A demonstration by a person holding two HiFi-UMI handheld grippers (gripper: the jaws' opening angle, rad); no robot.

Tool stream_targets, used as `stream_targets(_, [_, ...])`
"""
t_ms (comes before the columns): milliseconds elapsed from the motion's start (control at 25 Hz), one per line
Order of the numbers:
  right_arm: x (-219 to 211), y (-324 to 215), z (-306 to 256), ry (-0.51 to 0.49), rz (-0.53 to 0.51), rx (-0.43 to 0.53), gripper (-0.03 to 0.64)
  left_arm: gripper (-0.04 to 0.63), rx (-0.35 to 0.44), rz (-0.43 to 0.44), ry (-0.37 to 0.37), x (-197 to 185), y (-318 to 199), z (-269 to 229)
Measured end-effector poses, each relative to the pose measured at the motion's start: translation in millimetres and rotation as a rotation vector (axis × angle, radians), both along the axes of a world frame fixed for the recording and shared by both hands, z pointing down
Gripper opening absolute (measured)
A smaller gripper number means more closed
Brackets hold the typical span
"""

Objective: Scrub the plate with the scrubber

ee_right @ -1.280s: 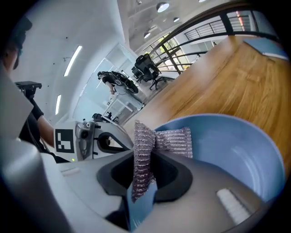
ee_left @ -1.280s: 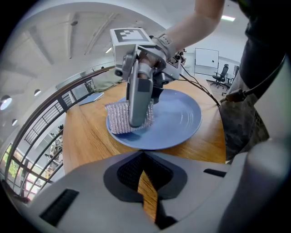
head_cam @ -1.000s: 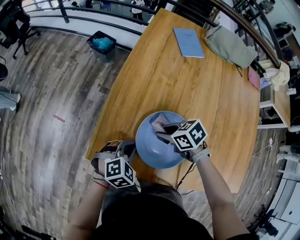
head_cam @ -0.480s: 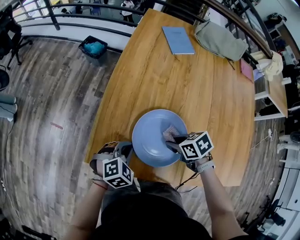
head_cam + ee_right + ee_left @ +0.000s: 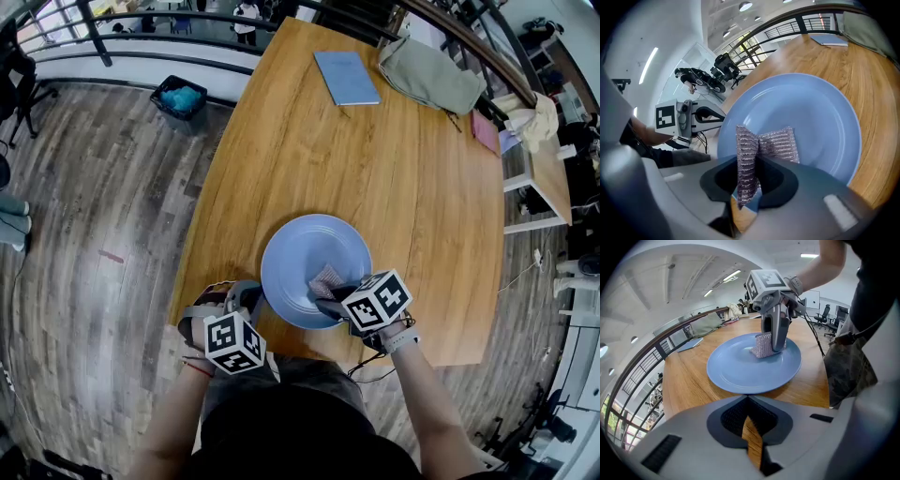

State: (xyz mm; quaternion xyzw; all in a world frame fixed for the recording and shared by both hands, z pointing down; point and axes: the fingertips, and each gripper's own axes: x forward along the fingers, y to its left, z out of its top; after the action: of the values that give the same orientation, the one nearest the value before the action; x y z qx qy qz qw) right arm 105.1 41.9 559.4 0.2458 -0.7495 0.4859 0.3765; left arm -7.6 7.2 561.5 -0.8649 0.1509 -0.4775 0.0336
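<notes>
Left gripper (image 5: pixel 247 298) unmoved at the table's (image 5: pixel 394 178) near edge, jaws closed and empty, just beside the plate (image 5: pixel 298 246). Right gripper (image 5: pixel 330 287), clamped on the scrubber (image 5: pixel 325 278), has slid from the plate's far side to its near right. Far left, the floor bin (image 5: pixel 181 97) holds something blue.

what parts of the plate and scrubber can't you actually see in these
- Plate surface under the scrubber: covered by it in every view.
- Plate's near-right rim: behind the right gripper and its marker cube, head view.
- Scrubber's clamped end: buried between the right gripper's jaws, right gripper view.
- Any dirt on the plate: too fine to resolve, all views.
- Bin contents: too small, head view.
</notes>
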Motion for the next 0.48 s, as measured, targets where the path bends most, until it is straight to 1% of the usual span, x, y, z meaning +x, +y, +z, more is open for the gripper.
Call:
stream_targets(160, [-19,5,-1,-0.033,-0.045,-0.015,0.091,-0.005,0.000,-0.002,0.000,0,0,0])
stream_targets(320, [-41,7,-4,-0.089,-0.094,-0.037,0.091,-0.004,0.001,-0.007,0.000,1,-1,-3])
stream_targets(480, [-59,1,-6,-0.145,-0.117,-0.055,0.091,-0.005,0.000,-0.013,-0.001,1,-1,-3])
